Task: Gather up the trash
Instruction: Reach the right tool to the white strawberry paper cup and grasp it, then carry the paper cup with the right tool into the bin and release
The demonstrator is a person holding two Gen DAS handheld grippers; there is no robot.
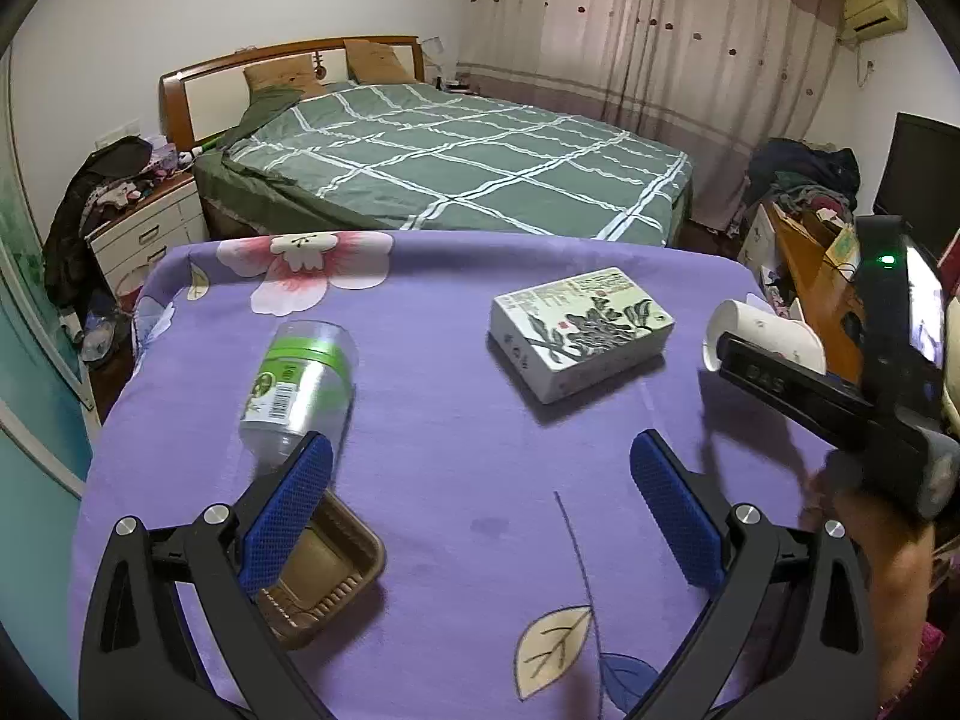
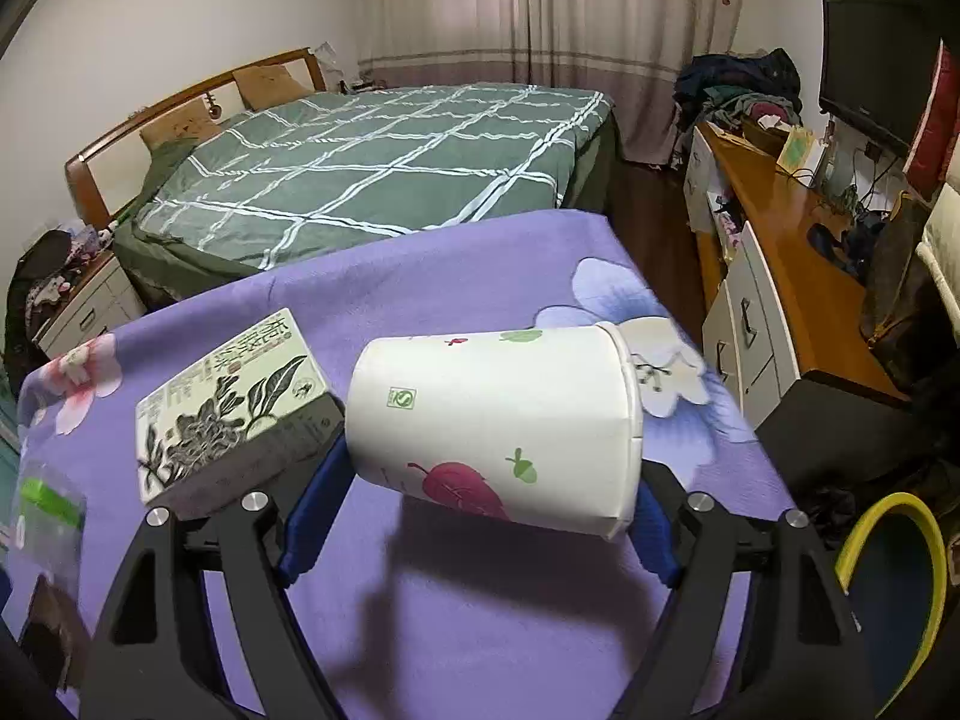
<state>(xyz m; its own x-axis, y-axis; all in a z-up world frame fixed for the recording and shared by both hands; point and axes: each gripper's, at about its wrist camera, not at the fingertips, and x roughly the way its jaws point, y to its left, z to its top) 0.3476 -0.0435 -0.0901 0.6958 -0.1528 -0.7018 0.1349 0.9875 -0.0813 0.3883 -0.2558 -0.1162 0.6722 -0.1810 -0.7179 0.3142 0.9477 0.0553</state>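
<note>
A: Right gripper (image 2: 489, 516) has the cup (image 2: 498, 420) crosswise between its blue pads, mouth to the right, base to the left. The pads sit at both ends of it and the cup looks lifted, with its shadow on the purple cloth (image 2: 480, 276) below, so I read this as a grip on the cup.

B: Agreed. The left view shows the same cup (image 1: 774, 336) up off the cloth at the far right, in the black fingers of the other tool.

A: Left gripper (image 1: 480, 498) is spread wide, nothing between its pads. It hovers low over the near side of the table.

B: And the rest of the trash? The bottle (image 1: 300, 384) lies on its side at left, just beyond the left pad. The brown tray (image 1: 336, 576) sits near left, partly behind that same finger. The box (image 1: 579, 333) lies flat near the middle, well apart from both.

A: So step 1 of 4 is in hand: cup picked, not yet dropped.

B: A yellow-rimmed bin (image 2: 888, 564) shows at the near right, below table level. I judge the next move carries the cup over that rim before letting go.

A: Gently, though. It is thin paper; a harder squeeze could crush it.

B: The left tool looks best placed for the bottle next.
</note>
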